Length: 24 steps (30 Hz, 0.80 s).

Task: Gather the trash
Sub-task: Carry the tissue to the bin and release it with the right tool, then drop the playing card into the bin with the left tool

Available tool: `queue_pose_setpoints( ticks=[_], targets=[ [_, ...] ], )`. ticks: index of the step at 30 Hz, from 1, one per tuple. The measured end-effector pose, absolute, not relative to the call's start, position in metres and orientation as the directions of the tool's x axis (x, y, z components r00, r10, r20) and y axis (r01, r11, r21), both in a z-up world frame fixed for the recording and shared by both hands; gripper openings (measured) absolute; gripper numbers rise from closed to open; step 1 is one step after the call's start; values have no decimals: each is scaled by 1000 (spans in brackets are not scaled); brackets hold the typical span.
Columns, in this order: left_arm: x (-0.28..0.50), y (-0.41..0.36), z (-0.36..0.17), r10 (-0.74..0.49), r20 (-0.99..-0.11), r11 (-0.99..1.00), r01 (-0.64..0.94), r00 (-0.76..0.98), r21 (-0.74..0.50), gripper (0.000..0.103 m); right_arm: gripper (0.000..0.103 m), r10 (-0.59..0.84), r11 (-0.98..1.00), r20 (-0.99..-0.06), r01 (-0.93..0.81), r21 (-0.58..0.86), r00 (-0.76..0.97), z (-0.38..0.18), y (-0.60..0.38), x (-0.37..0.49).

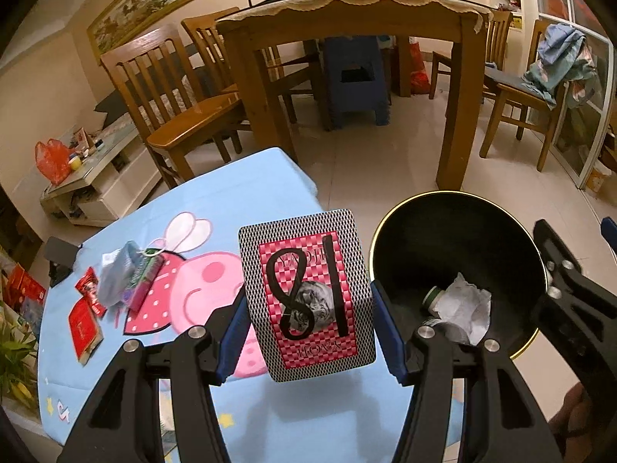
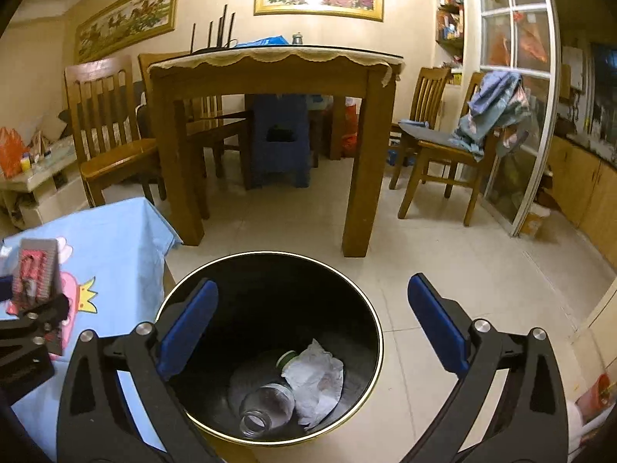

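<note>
While my left gripper [image 1: 308,332] clamps its jaws on the card box [image 1: 308,293], the box hangs above the worktop [image 1: 239,185] edge, just beside the bin [image 1: 380,231] rim. My right gripper [image 2: 312,328] hovers over the bin mouth with its jaws spread wide, holding nothing. Inside lie a crumpled paper [image 2: 318,380] and a jar [image 2: 270,405]. More litter [image 1: 115,289] sits far left; bare floor [image 2: 443,250] surrounds the bin.

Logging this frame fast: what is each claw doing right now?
Left claw: closed on the playing card box.
Right claw: open, holding nothing, above the trash bin.
</note>
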<state>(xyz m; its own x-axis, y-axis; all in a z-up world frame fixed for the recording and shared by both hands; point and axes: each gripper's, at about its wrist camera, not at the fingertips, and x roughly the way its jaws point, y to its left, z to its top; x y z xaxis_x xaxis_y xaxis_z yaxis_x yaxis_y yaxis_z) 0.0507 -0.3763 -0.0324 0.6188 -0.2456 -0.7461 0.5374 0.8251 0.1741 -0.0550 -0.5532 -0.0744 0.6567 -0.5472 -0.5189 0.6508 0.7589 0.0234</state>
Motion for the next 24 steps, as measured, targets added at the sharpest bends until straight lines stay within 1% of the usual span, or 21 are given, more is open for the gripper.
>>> queue_pose_setpoints(
  ticks=[3, 5, 8, 12, 13, 14, 15, 16, 18, 20, 24],
  targets=[
    [57, -389, -37, -264, -760, 820, 552, 594, 147, 57, 97, -528, 745, -524, 661, 92, 668, -73, -567, -68],
    [60, -400, -40, -270, -763, 811, 565, 588, 148, 58, 97, -536, 709, -510, 687, 159, 672, -70, -580, -88],
    [61, -423, -45, -291, -768, 787, 599, 571, 148, 58, 98, -606, 611, -452, 747, 261, 654, -66, -597, -135],
    [61, -460, -57, -330, -787, 733, 667, 521, 134, 61, 98, -697, 503, -405, 806, 312, 592, -57, -612, -186],
    [60, -467, -59, -331, -790, 724, 676, 516, 138, 63, 98, -713, 483, -392, 812, 327, 582, -54, -613, -197],
    [58, -475, -62, -332, -793, 708, 690, 511, 148, 71, 98, -730, 464, -374, 816, 344, 572, -53, -614, -207],
    [55, -480, -62, -336, -793, 697, 701, 509, 155, 76, 98, -735, 452, -350, 805, 384, 580, -51, -614, -221],
    [52, -481, -61, -341, -791, 691, 706, 507, 155, 77, 98, -728, 455, -339, 790, 411, 596, -51, -616, -230],
    [43, -477, -56, -367, -783, 677, 721, 502, 146, 86, 98, -684, 472, -336, 744, 473, 647, -51, -622, -242],
    [35, -470, -50, -376, -764, 671, 722, 525, 166, 91, 98, -644, 495, -325, 701, 513, 693, -49, -626, -249],
    [25, -445, -31, -404, -734, 674, 720, 546, 164, 91, 98, -627, 504, -315, 679, 533, 713, -39, -620, -254]
  ],
)
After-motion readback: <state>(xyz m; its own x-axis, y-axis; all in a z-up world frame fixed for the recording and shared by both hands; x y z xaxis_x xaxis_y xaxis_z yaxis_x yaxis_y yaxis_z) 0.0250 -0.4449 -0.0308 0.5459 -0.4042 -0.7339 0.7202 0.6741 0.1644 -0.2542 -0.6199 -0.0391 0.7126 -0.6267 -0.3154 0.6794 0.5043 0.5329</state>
